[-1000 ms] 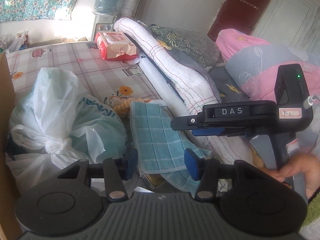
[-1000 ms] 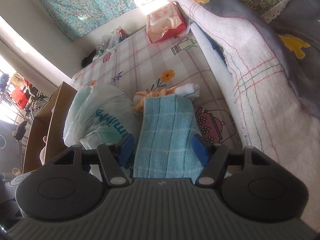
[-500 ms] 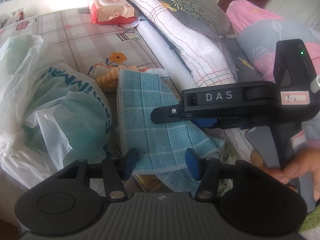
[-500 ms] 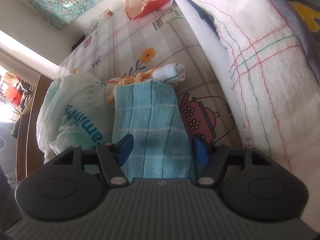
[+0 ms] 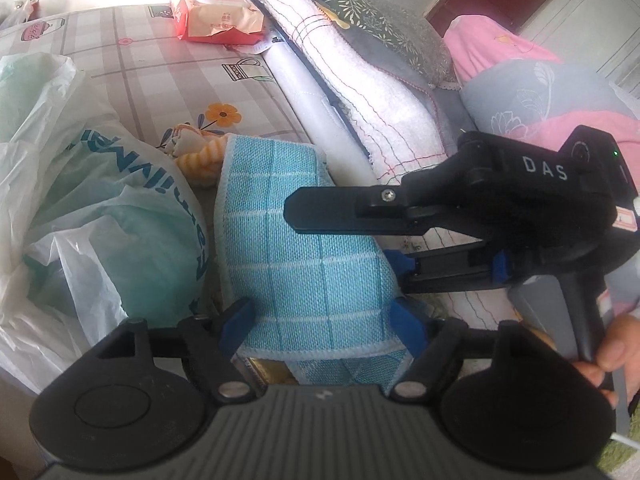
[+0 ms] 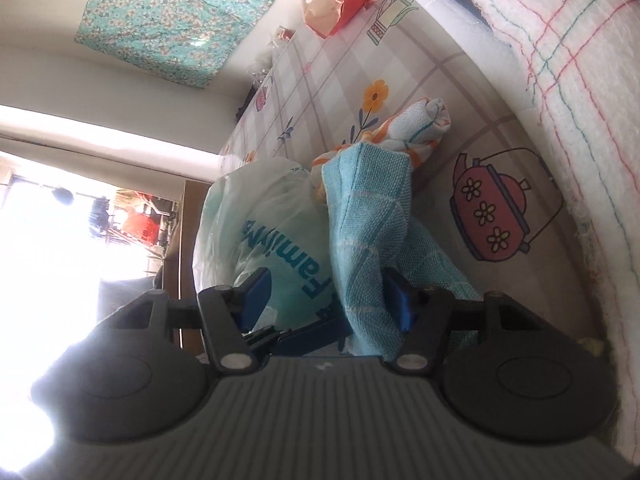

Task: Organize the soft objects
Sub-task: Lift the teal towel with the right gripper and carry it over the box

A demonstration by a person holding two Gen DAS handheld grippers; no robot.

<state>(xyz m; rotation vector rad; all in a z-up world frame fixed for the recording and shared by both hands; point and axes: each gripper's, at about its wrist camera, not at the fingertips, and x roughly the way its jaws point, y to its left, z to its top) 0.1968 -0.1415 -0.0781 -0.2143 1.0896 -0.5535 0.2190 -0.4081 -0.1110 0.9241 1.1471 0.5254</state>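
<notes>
A folded blue checked cloth lies on the patterned bed sheet; it also shows in the right wrist view. My left gripper is open, its blue pads on either side of the cloth's near end. My right gripper is open and rolled on its side, the cloth's near edge lying against its right pad. The right gripper also shows in the left wrist view, at the cloth's right edge. An orange and white rolled cloth lies just beyond the blue one.
A tied plastic bag with teal lettering sits left of the cloth. A white blanket and pillows run along the right. A red wet-wipes pack lies at the far end of the sheet. A brown box edge stands behind the bag.
My left gripper moved forward until its pads flank the blue cloth's near end. My right gripper rolled onto its side and came down at the cloth's right edge, which has lifted and bunched.
</notes>
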